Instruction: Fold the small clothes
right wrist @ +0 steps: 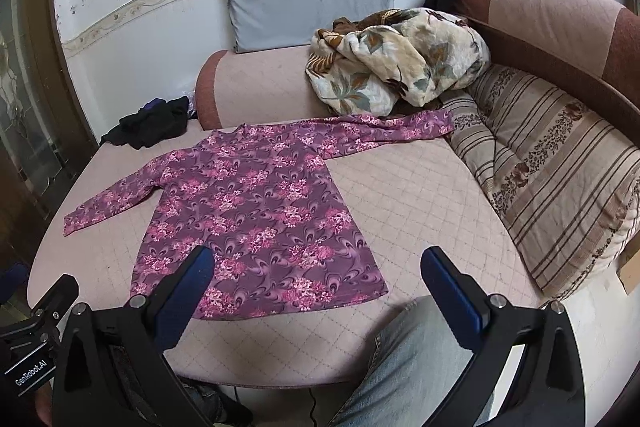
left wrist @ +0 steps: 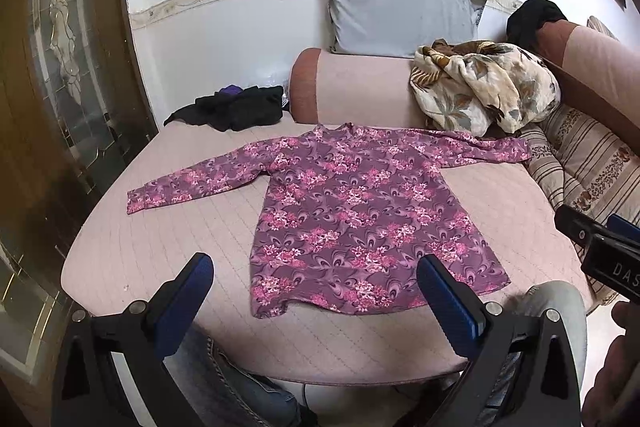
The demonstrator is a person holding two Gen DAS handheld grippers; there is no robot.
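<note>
A purple long-sleeved top with pink flowers [left wrist: 352, 215] lies flat on the pink quilted couch seat [left wrist: 160, 251], sleeves spread left and right, hem towards me. It also shows in the right wrist view [right wrist: 256, 215]. My left gripper [left wrist: 316, 271] is open and empty, hovering above the seat's front edge just before the hem. My right gripper [right wrist: 318, 263] is open and empty, above the hem's right corner. The right gripper's body shows at the left wrist view's right edge [left wrist: 600, 247].
A black clothes pile [left wrist: 236, 107] lies at the back left of the seat. A floral blanket [left wrist: 480, 87] and grey pillow [left wrist: 400, 11] sit on the bolster behind. A striped cushion [right wrist: 552, 171] lines the right side. My jeans-clad knees [right wrist: 412, 359] are at the front edge.
</note>
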